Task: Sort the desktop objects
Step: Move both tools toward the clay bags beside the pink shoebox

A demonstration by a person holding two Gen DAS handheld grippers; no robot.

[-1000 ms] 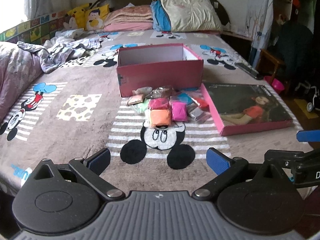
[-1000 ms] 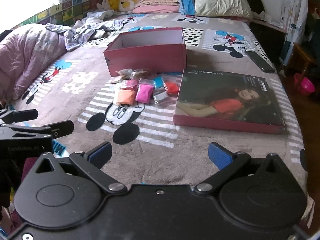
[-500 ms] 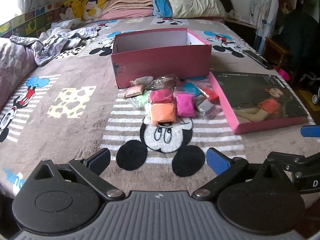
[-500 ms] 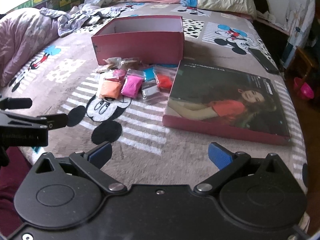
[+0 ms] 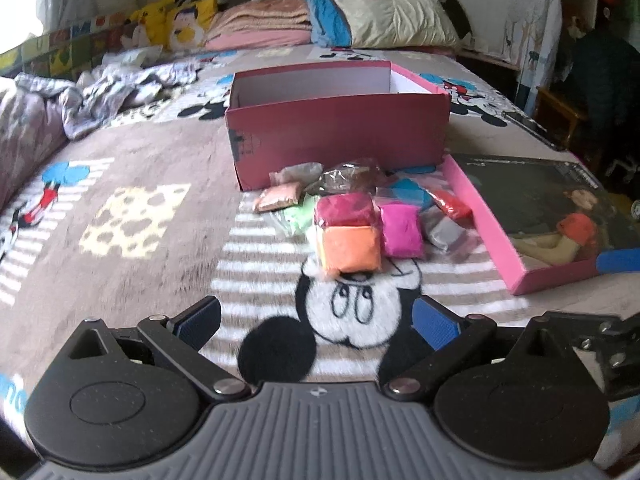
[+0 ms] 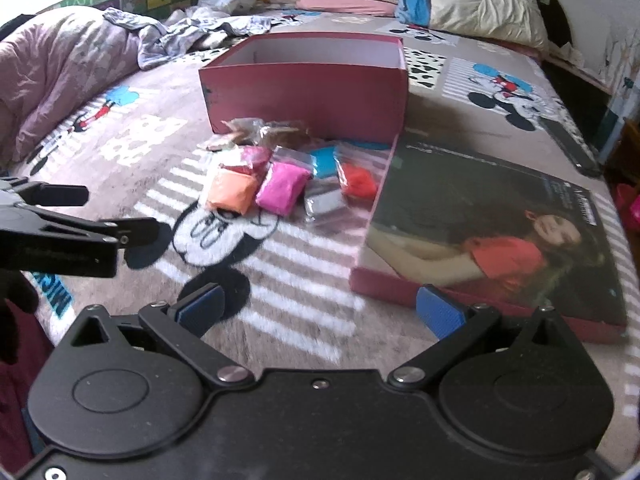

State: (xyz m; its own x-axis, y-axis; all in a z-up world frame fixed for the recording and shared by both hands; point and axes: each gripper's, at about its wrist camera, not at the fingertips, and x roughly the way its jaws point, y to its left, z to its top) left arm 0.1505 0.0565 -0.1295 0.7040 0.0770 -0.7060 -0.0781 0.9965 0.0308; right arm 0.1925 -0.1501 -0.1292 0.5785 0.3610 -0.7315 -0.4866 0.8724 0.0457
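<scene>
both the left hand-held gripper [image 5: 316,322] and the right hand-held gripper [image 6: 320,312] are hovering wide and empty over the bed [image 5: 120,168], facing clay packets [image 5: 352,232] lying just before the pink box [image 5: 340,132].

Both cameras sit low at the foot of the patterned grey bed blanket [image 5: 120,168], facing the headboard. Left wrist view looks along its wide-open left tongs [image 5: 316,322], straight at the pile of small coloured clay packets [image 5: 352,236], fairly near. Right wrist view, behind the spread right tongs [image 6: 320,310], sits further right. Both share the packets, open pink cardboard box [image 5: 340,136] [image 6: 308,96] and flat pink photo-printed lid [image 6: 492,232].
</scene>
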